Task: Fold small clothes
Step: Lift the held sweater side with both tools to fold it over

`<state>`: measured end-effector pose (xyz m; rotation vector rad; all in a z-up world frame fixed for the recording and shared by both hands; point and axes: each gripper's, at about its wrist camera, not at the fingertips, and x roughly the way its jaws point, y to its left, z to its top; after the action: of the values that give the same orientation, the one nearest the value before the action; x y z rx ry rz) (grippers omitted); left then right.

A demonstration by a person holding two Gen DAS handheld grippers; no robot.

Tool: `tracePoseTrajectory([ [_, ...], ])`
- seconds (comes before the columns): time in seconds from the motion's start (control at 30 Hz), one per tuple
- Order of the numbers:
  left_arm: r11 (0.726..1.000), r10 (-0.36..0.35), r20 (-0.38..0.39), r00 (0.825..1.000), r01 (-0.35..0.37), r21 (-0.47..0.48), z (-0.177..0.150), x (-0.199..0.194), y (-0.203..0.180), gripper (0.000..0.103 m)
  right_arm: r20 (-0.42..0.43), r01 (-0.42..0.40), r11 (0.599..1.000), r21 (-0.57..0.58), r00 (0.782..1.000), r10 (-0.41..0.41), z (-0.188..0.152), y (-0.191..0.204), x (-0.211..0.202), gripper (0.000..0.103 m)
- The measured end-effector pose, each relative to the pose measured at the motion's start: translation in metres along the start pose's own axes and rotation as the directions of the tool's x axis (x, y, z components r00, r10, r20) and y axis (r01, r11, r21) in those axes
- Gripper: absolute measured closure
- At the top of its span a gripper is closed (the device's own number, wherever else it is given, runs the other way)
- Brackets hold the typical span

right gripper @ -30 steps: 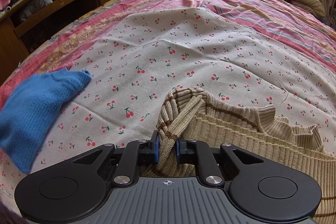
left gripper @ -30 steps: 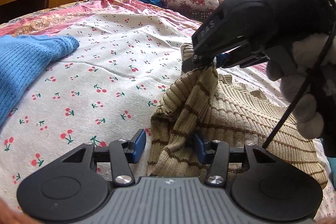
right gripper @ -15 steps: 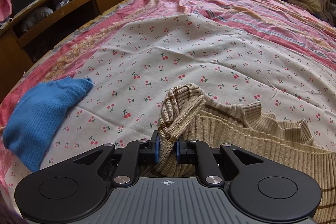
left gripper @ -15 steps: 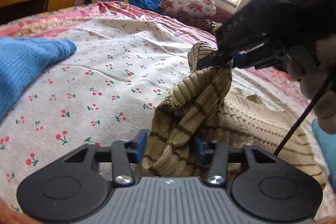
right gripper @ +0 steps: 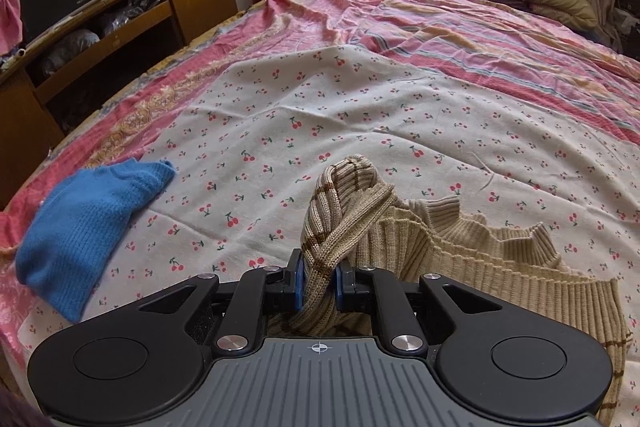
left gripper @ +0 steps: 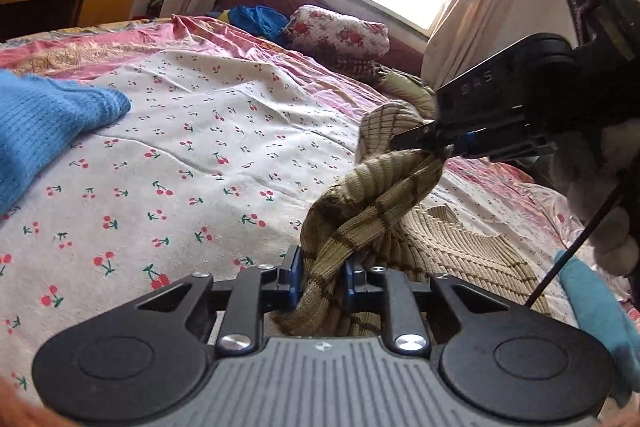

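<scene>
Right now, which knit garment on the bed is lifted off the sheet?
The beige striped sweater: both grippers have its bunched edge between their pads. The blue knit lies flat, untouched, off to the left.

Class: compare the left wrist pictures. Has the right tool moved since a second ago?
Yes. The right tool, shut on the beige sweater, has moved right and away, judged against the cherry-print sheet.

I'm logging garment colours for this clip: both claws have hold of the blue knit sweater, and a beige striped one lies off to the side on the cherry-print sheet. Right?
Not quite: the colours are swapped. Both wrist views show the beige striped sweater between the pads of the right claw and of the closing left claw, while the blue knit lies aside on the cherry-print sheet.
</scene>
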<state>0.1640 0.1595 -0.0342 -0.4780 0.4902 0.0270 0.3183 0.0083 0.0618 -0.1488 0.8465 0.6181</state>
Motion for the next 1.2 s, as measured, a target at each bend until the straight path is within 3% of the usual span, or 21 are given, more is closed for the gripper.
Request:
tracePoseTrajectory([
  [0.1,0.999,0.041,0.0,0.999,-0.041,0.003,-0.003,0.001,-0.001,0.055,0.011,-0.006,1.0,0.007,1.0,0.005,-0.003,-0.004,-0.008,0.09],
  [0.23,0.998,0.058,0.002,0.998,-0.058,0.004,-0.006,-0.002,-0.002,0.044,0.021,-0.015,1.0,0.021,1.0,0.015,-0.006,-0.009,-0.014,0.09],
  [0.3,0.997,0.081,0.011,0.997,-0.081,0.019,-0.008,-0.002,-0.004,0.032,0.027,-0.023,0.999,0.031,0.999,0.022,-0.007,-0.013,-0.016,0.09],
  [0.4,0.994,0.103,0.007,0.995,-0.103,0.038,-0.012,0.002,-0.006,0.031,0.034,-0.035,0.999,0.041,0.999,0.034,-0.008,-0.018,-0.018,0.09],
  [0.5,0.996,0.084,-0.005,0.996,-0.084,0.022,-0.014,0.005,-0.007,0.036,0.035,-0.042,0.998,0.05,0.999,0.04,-0.011,-0.024,-0.019,0.09],
  [0.53,0.997,0.074,-0.006,0.997,-0.074,0.024,-0.013,0.006,-0.008,0.042,0.035,-0.045,0.997,0.055,0.998,0.043,-0.012,-0.027,-0.019,0.09],
  [0.6,0.998,0.056,-0.002,0.998,-0.056,0.037,-0.012,0.005,-0.012,0.063,0.035,-0.057,0.996,0.069,0.998,0.055,-0.013,-0.032,-0.019,0.09],
  [0.7,0.997,0.035,0.009,0.999,-0.036,0.064,-0.011,0.0,-0.022,0.079,0.04,-0.069,0.994,0.083,0.997,0.066,-0.016,-0.04,-0.02,0.09],
  [0.97,0.986,-0.018,0.058,0.998,0.008,0.168,-0.006,-0.015,-0.073,0.081,0.075,-0.089,0.986,0.142,0.994,0.079,-0.021,-0.076,-0.033,0.09],
  [1.2,0.951,-0.097,0.026,0.995,0.085,0.296,-0.006,-0.003,-0.136,0.081,0.085,-0.06,0.981,0.185,0.995,0.045,-0.026,-0.123,-0.05,0.09],
])
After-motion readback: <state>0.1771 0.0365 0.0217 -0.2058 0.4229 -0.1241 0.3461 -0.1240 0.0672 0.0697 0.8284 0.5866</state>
